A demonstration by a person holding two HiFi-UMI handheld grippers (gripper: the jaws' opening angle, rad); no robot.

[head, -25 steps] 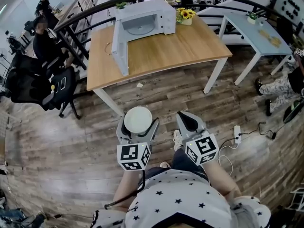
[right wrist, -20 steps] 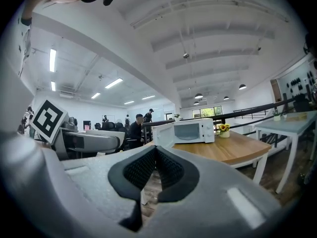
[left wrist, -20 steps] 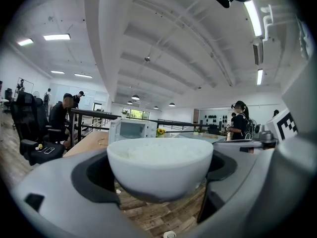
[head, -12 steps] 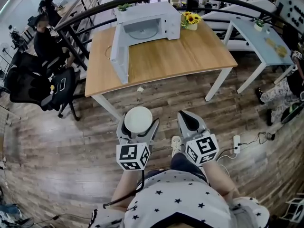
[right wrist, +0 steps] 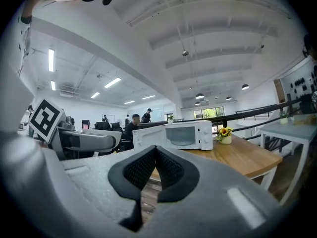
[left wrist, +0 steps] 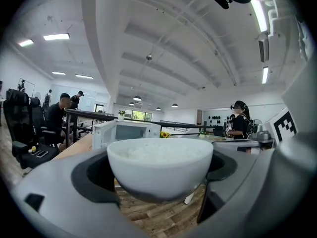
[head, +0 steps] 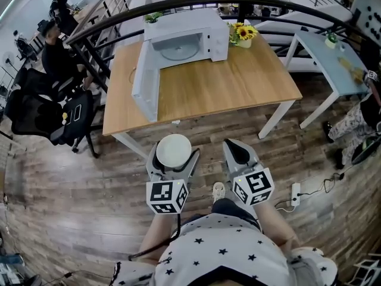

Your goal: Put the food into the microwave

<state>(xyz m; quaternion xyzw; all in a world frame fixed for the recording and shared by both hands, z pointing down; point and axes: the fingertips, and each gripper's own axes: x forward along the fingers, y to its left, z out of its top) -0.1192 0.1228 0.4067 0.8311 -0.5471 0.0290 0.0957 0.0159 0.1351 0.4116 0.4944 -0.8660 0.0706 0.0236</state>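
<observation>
A white bowl of rice (head: 173, 151) sits between the jaws of my left gripper (head: 173, 154), which is shut on it; in the left gripper view the bowl (left wrist: 159, 165) fills the middle. My right gripper (head: 237, 153) is beside it, shut with nothing in it, its pads (right wrist: 168, 168) meeting at the tips. The white microwave (head: 186, 36) stands at the far side of the wooden table (head: 238, 82), its door (head: 144, 82) swung wide open to the left and a glass turntable showing inside. Both grippers are over the floor, short of the table's near edge.
A vase of sunflowers (head: 244, 34) stands right of the microwave. A black railing (head: 107, 22) runs behind the table. Office chairs (head: 50, 109) and seated people are at the left, a pale blue table (head: 333, 58) at the right, a power strip (head: 294, 193) on the floor.
The table and microwave have come nearer and lower in the head view as I walk toward them. Both grippers keep the same pose, the bowl still held.
</observation>
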